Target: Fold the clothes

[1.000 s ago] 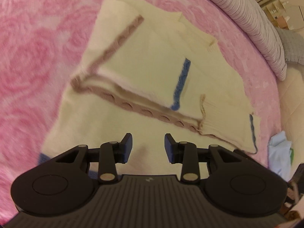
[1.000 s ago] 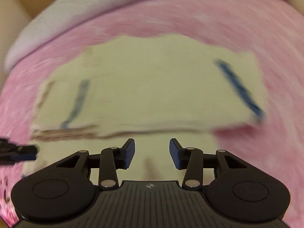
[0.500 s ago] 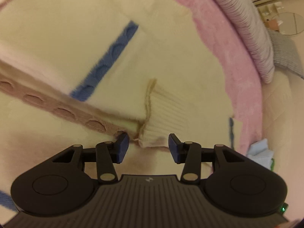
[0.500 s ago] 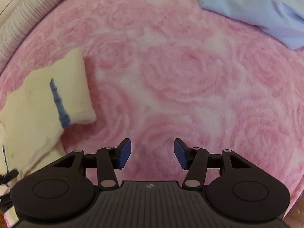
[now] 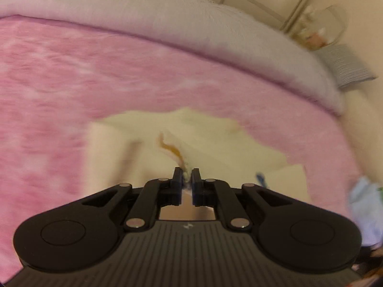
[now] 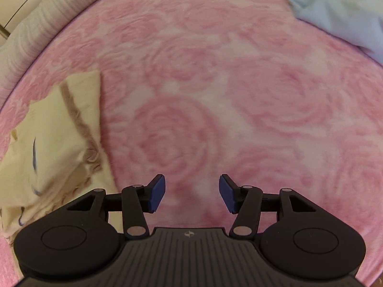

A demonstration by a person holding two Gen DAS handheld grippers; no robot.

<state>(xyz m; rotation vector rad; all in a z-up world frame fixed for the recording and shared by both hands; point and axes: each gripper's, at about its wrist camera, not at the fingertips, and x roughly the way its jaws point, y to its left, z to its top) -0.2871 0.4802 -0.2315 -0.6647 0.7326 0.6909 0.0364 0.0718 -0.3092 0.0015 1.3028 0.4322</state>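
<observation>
The left hand-held gripper [image 5: 186,177] is closed on the cream sweater [image 5: 215,148], which lies ahead of it on the bed [image 5: 59,76] — soft, limp knit. The right hand-held gripper [image 6: 192,191] is open, empty — it should probably take a thick edge.

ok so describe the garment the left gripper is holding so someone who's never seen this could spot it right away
Start from the pink rose-patterned blanket covering the bed. Lying on it is the cream knit sweater, pinched at one edge by the left gripper. Its brown and blue cable stripes set it apart from the plain light blue garment at the blanket's far corner.
</observation>
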